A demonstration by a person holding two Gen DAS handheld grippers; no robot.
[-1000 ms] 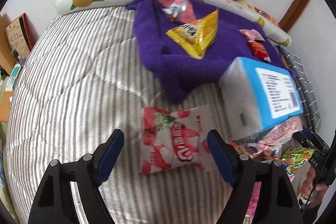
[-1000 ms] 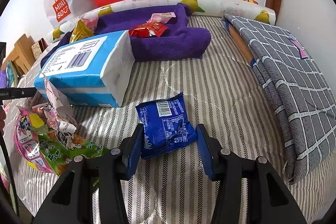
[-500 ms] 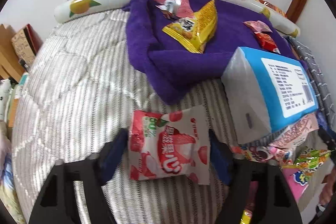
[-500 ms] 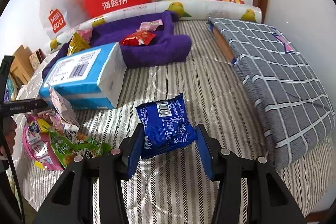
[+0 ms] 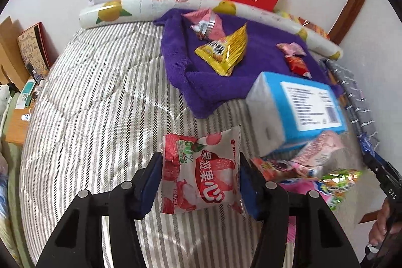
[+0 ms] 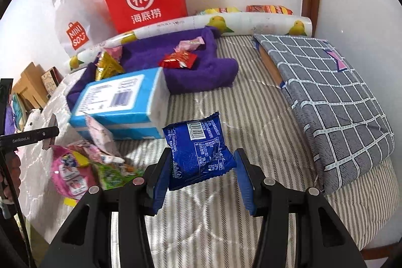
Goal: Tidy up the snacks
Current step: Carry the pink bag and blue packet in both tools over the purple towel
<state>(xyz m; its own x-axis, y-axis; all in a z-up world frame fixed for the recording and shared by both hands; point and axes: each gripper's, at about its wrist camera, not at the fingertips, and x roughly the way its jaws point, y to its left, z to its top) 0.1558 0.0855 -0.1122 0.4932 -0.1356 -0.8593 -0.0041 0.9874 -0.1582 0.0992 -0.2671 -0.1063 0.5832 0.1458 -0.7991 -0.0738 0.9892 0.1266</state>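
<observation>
Both grippers are gripping snacks: the left gripper [image 5: 199, 183], jaws just closing, is clamping a strawberry packet [image 5: 201, 173]; the right gripper [image 6: 201, 178] is clamping a blue packet [image 6: 198, 150]; next, probably carrying them to the purple towel [image 5: 186, 72]

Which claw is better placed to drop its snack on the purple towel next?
Probably left. The left claw holds the strawberry pack facing the towel straight ahead. From the right claw, with the blue pack, the tissue box partly blocks the way.

Two black handheld grippers with blue pads
Left gripper [image 5: 198, 186] and right gripper [image 6: 203, 178]: black forked frames, silver round screws at the knuckles, blue finger pads [image 5: 150, 182]; white "GenRoboLAI" lettering on one body
</observation>
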